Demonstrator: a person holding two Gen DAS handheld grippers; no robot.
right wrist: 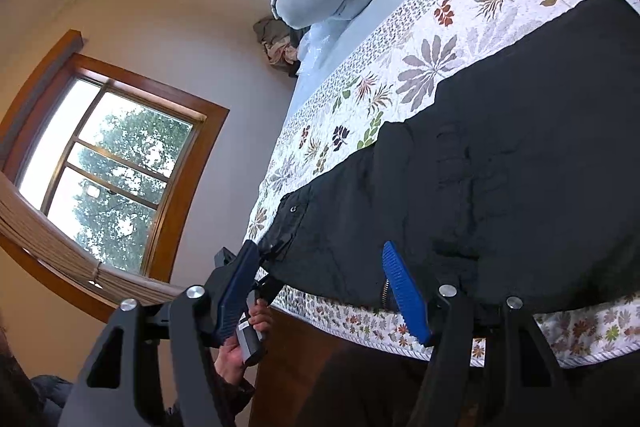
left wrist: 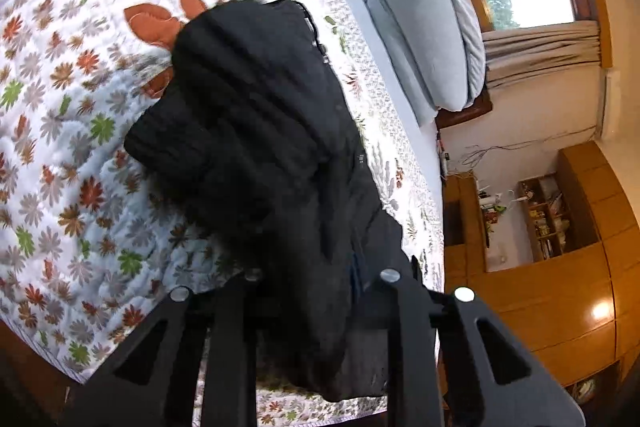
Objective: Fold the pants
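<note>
Black pants (right wrist: pixel 500 163) are spread along the quilted bed (right wrist: pixel 460 39), lower right of the right-wrist frame. The left gripper (left wrist: pixel 320 307) is clenched on their waist edge for lifting; the right gripper (right wrist: pixel 320 291) is held released astride the waistband, unclamped.

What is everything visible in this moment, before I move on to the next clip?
pants: one, black, lying along the quilt's near edge
quilt: one, white floral, covering the bed
pillows: at least two, grey-blue, stacked at the bed's far end
windows: two, wood-framed, on the wall
cabinet unit: one, orange-brown wood, against the wall
left tool: one, black, shut on pants
right tool: one, blue pads, open over the pants' edge
hand: one, holding the left tool
</note>
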